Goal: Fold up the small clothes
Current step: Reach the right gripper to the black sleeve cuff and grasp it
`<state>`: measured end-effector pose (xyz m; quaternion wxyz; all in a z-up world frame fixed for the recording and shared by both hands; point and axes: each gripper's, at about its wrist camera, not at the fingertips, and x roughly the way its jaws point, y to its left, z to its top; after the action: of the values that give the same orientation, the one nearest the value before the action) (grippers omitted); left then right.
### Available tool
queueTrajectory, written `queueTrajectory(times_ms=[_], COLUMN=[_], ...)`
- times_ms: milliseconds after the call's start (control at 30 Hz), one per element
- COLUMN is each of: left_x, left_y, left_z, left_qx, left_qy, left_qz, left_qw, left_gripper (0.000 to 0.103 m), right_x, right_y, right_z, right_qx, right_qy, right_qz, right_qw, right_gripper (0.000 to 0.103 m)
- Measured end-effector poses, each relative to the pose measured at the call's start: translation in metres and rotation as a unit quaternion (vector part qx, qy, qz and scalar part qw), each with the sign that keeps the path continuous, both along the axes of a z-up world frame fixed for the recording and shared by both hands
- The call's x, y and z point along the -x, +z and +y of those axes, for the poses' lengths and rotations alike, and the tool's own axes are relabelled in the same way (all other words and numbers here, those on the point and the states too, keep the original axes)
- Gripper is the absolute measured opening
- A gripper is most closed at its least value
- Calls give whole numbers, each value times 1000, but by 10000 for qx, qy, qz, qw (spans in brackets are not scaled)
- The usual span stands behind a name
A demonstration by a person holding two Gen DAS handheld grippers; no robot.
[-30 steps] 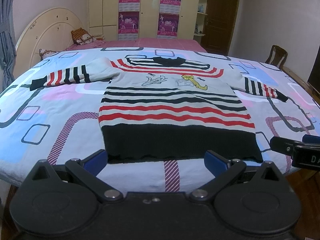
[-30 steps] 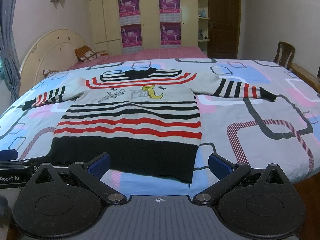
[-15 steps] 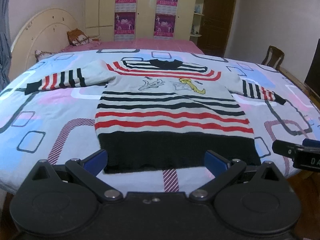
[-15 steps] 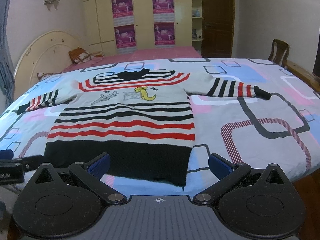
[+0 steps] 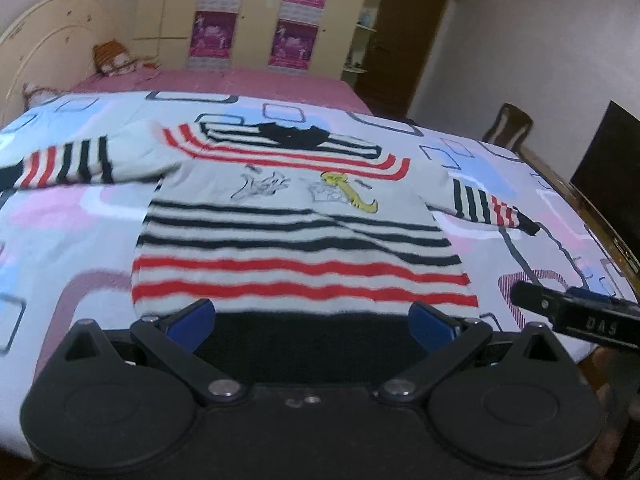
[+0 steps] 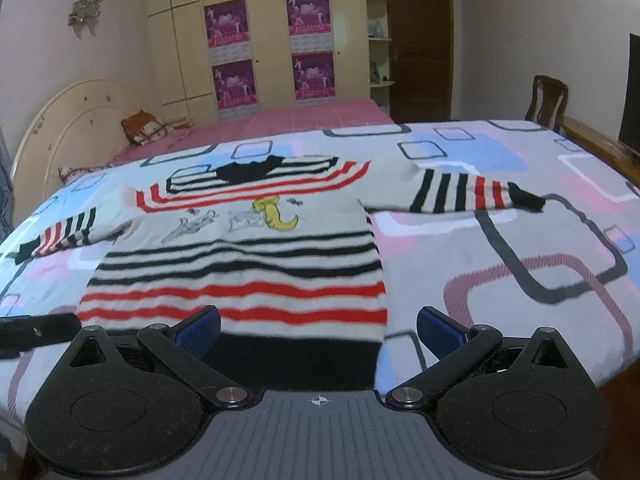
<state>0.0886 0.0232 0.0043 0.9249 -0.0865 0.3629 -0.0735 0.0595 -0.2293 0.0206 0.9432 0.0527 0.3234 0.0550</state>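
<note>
A small striped sweater (image 5: 296,240) lies flat, face up, on the bed, sleeves spread to both sides, with black hem nearest me; it also shows in the right wrist view (image 6: 248,264). My left gripper (image 5: 310,326) is open and empty, over the black hem near its left half. My right gripper (image 6: 318,330) is open and empty, over the hem's right corner. The right gripper's finger (image 5: 576,318) shows at the right of the left wrist view; the left gripper's finger (image 6: 36,330) shows at the left of the right wrist view.
The bed has a patterned cover (image 6: 520,240) and a pink sheet (image 6: 300,118) behind it. A cream headboard (image 6: 76,120) and a pillow (image 6: 144,130) stand at the far left. A wooden chair (image 6: 548,98) and a dark screen (image 6: 634,96) are on the right.
Both grippers have moved forward and down toward the sweater's black hem; the sweater looks larger and nearer. The sweater itself has not moved.
</note>
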Motion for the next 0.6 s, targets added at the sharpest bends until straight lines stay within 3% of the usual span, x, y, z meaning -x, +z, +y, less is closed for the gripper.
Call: queueTrajectory(times_ms=[200, 367, 500, 600], left_x=[-34, -61, -83, -104], left_y=[2, 4, 0, -10], left_z=[15, 21, 17, 11], left_qx=[145, -28, -10, 196], left_qy=[36, 90, -9, -135], left_qz=[-114, -196, -124, -11], left_qw=[9998, 9998, 9999, 9997], left_gripper=[103, 103, 101, 92], right_x=[-35, -60, -79, -92], right_y=[3, 3, 1, -2], right_z=[11, 12, -8, -36], right_qx=[-78, -46, -94, -412], right_qy=[-33, -277, -674, -900], right_qz=[-97, -151, -122, -148], right_qw=[9999, 9995, 9976, 9950], right_gripper=[103, 103, 103, 103])
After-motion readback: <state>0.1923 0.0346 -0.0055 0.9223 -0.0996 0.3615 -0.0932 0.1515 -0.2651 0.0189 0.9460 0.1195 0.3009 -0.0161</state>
